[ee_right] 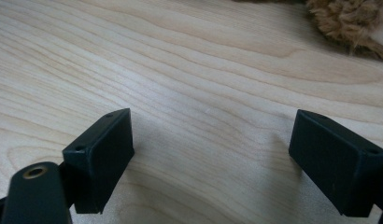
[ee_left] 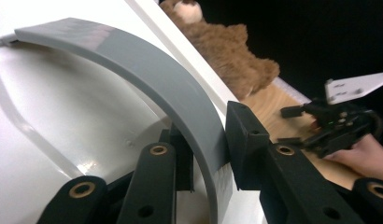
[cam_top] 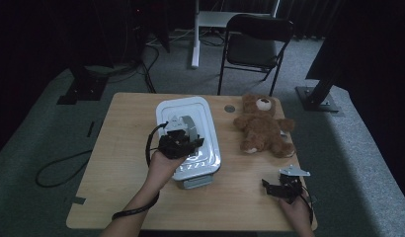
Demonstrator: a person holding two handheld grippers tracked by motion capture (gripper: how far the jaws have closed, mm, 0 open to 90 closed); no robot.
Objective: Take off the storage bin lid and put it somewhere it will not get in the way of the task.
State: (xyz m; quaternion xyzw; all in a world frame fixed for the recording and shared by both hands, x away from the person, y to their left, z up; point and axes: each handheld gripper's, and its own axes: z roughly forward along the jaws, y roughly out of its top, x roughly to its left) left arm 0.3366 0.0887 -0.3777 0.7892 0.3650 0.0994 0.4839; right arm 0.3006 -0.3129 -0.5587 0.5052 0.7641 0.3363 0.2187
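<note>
Two grippers: you hold one in each hand, both over the wooden table (cam_top: 116, 163).
Left gripper (cam_top: 183, 140): you have it above the white box (cam_top: 210, 131) near the table's middle; in the left gripper view its jaws are clamped on the grey handle (ee_left: 147, 74), one on each side of the curved band.
Grey handle: it arches up from the lid of the white box; your grip sits at its near end.
White box: lid on, long side running near to far, its near end close to your left hand (cam_top: 163, 165).
Right gripper (cam_top: 284, 186): you hold it low at the near right of the table; its jaws stand wide apart with bare wood between them, gripping nothing.
Teddy bear (cam_top: 263, 126): brown, lying on its back to the right of the white box, apart from it; its fur edges the top right corner of the right gripper view.
Folding chair (cam_top: 255, 47): on the floor beyond the far edge of the table.
Small round disc (cam_top: 229, 108): on the table between the box's far end and the bear's head.
</note>
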